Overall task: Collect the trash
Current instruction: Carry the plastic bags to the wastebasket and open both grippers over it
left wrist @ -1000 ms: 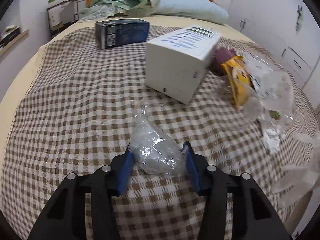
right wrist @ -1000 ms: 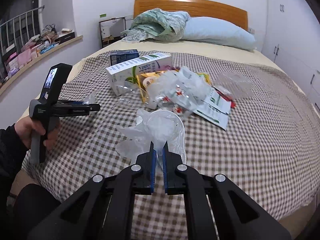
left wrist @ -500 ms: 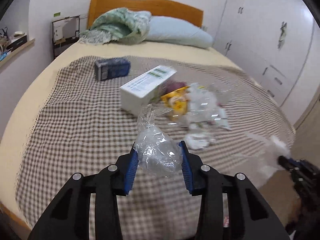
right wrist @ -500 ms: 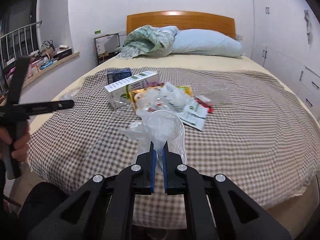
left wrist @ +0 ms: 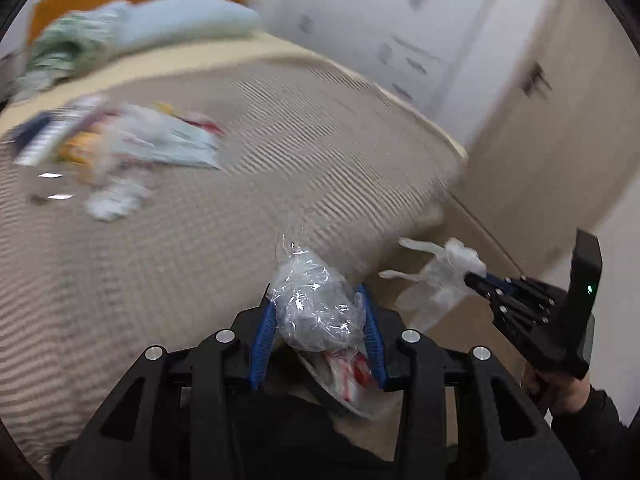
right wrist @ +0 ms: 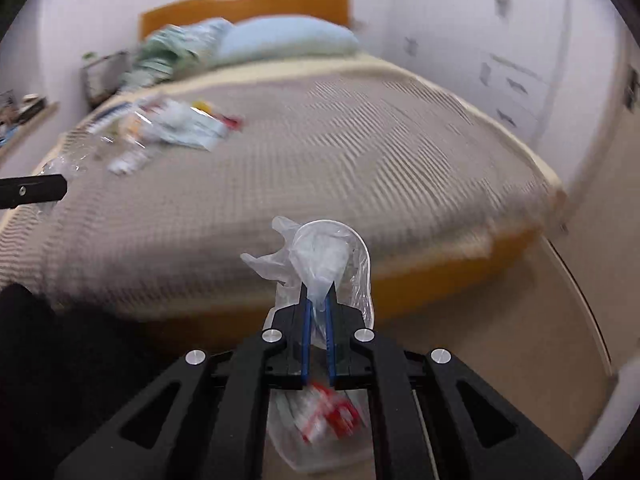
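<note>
While litter [left wrist: 132,148] remains on the bed [left wrist: 280,152], left tongs [left wrist: 318,320] clamp a wrapper [left wrist: 316,308] and right tongs [right wrist: 318,320] pinch film [right wrist: 320,260], poised above a waiting bag [right wrist: 320,420].

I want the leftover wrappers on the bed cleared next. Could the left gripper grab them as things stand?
Probably not yet: the left gripper is already clamped on a crumpled clear bag, and the wrappers lie far across the bed.

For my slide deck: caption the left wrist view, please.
Left gripper carries crumpled clear plastic off the bed; right gripper holds a thin bag.
</note>
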`<action>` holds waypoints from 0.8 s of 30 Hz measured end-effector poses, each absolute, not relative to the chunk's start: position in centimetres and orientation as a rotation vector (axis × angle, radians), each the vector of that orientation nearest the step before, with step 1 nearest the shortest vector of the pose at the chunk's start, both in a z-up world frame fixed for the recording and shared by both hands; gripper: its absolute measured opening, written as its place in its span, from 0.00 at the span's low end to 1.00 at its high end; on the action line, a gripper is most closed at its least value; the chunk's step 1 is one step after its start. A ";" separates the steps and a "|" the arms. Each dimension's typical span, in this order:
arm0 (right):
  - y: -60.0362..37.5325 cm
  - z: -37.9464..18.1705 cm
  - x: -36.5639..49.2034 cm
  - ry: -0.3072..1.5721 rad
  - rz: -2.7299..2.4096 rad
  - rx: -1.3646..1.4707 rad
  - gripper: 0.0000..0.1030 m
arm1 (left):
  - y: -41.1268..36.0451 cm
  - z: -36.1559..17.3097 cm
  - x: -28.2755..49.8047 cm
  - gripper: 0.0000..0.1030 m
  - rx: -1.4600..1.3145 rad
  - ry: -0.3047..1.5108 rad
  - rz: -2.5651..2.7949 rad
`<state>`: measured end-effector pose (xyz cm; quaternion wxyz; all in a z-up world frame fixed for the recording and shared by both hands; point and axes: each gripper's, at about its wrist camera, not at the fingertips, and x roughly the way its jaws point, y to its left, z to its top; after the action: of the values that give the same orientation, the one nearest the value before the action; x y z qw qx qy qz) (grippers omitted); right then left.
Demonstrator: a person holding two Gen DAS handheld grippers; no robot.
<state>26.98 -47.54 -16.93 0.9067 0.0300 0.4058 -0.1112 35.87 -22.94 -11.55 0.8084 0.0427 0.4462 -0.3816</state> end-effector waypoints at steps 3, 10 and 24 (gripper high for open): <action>-49.9 -19.6 24.2 0.890 -0.279 0.112 0.06 | -27.5 -14.4 34.0 0.36 0.167 1.031 -0.884; -53.5 -28.2 22.8 1.045 -0.294 0.238 0.06 | -35.5 -23.2 33.7 0.36 0.320 1.300 -0.893; -57.0 -34.7 22.4 1.143 -0.306 0.348 0.06 | -42.6 -37.8 35.1 0.65 0.664 1.594 -0.680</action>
<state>22.36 -57.02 -34.66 0.8157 0.1632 0.5361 -0.1433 35.06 -42.64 -37.77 0.5994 0.2863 0.6875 -0.2933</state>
